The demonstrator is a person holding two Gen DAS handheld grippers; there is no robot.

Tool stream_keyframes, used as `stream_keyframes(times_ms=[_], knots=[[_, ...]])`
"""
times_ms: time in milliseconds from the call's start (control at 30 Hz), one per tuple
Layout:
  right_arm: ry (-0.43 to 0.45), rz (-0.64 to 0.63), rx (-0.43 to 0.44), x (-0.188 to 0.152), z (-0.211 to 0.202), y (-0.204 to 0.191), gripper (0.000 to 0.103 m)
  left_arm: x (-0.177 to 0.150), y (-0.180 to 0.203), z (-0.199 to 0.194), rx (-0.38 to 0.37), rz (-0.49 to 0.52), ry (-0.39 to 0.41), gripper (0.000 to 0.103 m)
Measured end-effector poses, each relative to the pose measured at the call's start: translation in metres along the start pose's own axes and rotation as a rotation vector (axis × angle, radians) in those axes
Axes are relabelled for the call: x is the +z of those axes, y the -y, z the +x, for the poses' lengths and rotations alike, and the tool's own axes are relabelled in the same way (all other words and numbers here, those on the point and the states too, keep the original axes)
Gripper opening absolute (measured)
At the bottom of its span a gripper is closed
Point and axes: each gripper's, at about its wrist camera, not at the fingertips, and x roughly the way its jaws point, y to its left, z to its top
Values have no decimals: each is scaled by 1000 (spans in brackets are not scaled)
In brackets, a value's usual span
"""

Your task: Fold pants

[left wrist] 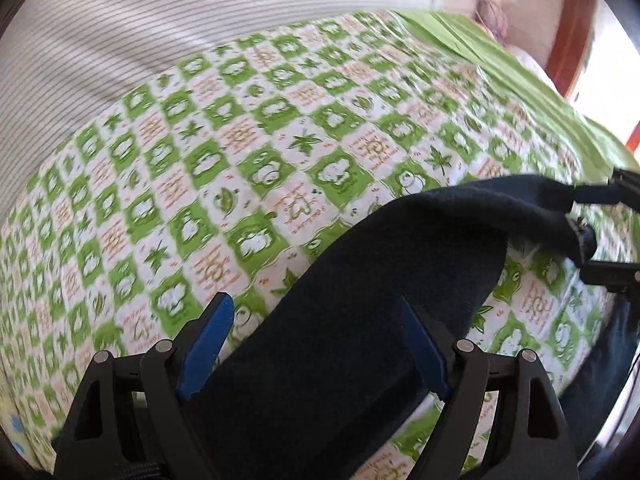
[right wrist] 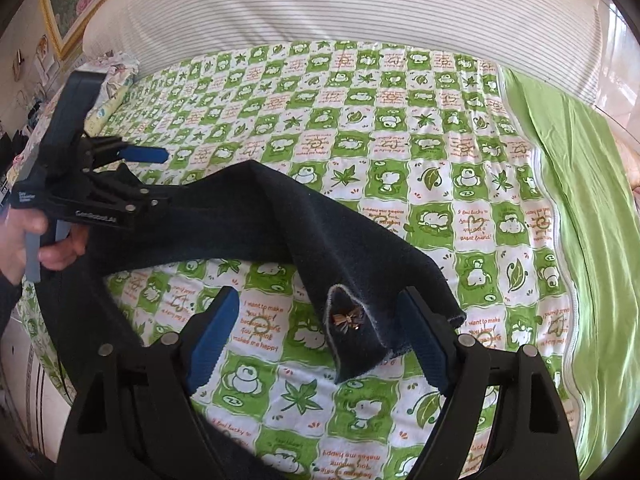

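Bed quilt (right wrist: 360, 128): green-white checked cotton; striped headboard (right wrist: 320, 4) behind. Upon the quilt: dark knit pants (right wrist: 320, 240), draped between both spread-fingered grippers, left gripper (left wrist: 316, 340), right gripper (right wrist: 320, 340).

Dark navy pants (right wrist: 280, 216) of soft, matt, slightly fuzzy knit cloth lie on a green-and-white printed cotton bedsheet (right wrist: 400, 128), upper frame. Beside it, at right, plain green fabric (right wrist: 580, 200) shows a satin sheen. Gripper frames are matt black plastic with blue ribbed pads (right wrist: 214, 340).
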Motion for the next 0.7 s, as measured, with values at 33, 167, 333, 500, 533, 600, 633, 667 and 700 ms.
stream_keyframes(times_ms=[33,167,333,500,533,600,633,667,700], knots=[[-6,-2,-3,0,2,1,82,2,2,4,15,20,-3,83],[-24,-6,-2,0,9,4,82,9,6,26,42,59,-48,80],[-46,-13,-31,-1,20,11,69,16,3,44,14,81,-66,76],[-53,13,-37,-1,22,24,40,27,9,52,-94,77,-78,25],[-41,18,-33,0,18,27,29,27,15,51,-76,97,-73,21],[-22,19,-35,0,12,28,20,24,26,47,-63,128,-66,8],[-12,15,-40,1,7,28,20,22,30,45,-58,133,-60,8],[-4,12,-47,1,3,28,17,20,33,40,-57,136,-51,7],[5,7,-55,1,-2,27,16,17,37,33,-68,133,-38,7]])
